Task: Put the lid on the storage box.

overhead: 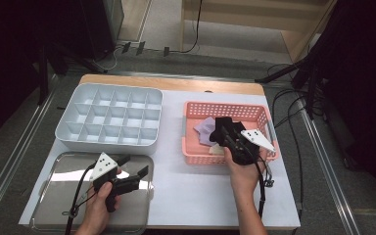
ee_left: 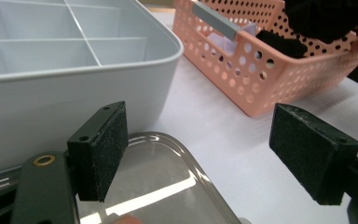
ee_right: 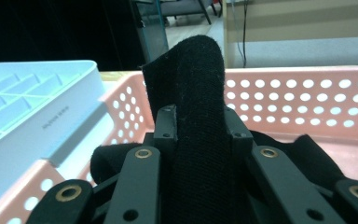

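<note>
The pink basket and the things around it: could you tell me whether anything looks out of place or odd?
Nothing stands out. The pink basket sits square on the table, and the right gripper holds a black cloth over it.

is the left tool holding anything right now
No, the left tool has its pads wide apart with nothing between them, just the clear lid and white table behind.

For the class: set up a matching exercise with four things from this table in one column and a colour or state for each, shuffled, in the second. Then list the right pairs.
Column one:
1. divided box
2. basket
3. left gripper
4. right gripper

Column two:
A. pink, perforated
B. jaws closed on black cloth
C. grey, compartments empty
D. jaws open over a clear lid

Pairs: 1-C, 2-A, 3-D, 4-B
</note>
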The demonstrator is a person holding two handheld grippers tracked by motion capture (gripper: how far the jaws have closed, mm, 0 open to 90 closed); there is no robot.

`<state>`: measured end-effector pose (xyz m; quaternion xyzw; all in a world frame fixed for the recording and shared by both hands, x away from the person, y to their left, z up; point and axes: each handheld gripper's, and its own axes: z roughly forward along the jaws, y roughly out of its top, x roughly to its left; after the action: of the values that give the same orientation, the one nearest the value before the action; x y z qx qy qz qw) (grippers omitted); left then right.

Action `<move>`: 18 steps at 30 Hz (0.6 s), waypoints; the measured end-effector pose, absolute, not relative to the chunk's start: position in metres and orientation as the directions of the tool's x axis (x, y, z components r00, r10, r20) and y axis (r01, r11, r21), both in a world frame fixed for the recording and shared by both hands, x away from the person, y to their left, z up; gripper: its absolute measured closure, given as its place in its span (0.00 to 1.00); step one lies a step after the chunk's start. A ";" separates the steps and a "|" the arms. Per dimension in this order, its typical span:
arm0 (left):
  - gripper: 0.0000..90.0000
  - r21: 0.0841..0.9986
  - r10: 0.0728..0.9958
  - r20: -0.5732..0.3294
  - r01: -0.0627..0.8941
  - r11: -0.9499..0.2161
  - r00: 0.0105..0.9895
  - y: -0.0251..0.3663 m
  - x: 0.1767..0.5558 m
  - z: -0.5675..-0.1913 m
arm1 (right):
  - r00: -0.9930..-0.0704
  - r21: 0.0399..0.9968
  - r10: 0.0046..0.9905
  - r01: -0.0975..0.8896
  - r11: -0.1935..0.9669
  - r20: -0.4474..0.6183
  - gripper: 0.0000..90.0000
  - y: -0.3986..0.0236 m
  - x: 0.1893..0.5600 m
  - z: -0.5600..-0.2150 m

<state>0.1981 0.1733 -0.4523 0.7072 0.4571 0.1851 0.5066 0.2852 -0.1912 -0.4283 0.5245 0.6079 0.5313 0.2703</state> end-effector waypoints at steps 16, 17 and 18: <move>0.21 0.895 0.800 -0.173 0.431 -0.116 0.575 0.157 0.184 -0.454 | -0.425 0.953 0.881 0.289 -0.085 0.207 0.82 -0.170 0.240 -0.417; 0.21 0.897 0.796 -0.169 0.425 -0.120 0.582 0.156 0.183 -0.454 | -0.433 0.954 0.877 0.289 -0.082 0.207 0.82 -0.169 0.237 -0.417; 0.21 0.898 0.793 -0.170 0.424 -0.120 0.585 0.155 0.182 -0.453 | -0.442 0.954 0.873 0.290 -0.078 0.206 0.82 -0.167 0.232 -0.417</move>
<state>0.1822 0.1555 -0.4534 0.7266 0.4186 0.1793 0.5145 0.2318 -0.1673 -0.4171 0.4623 0.6290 0.5705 0.2554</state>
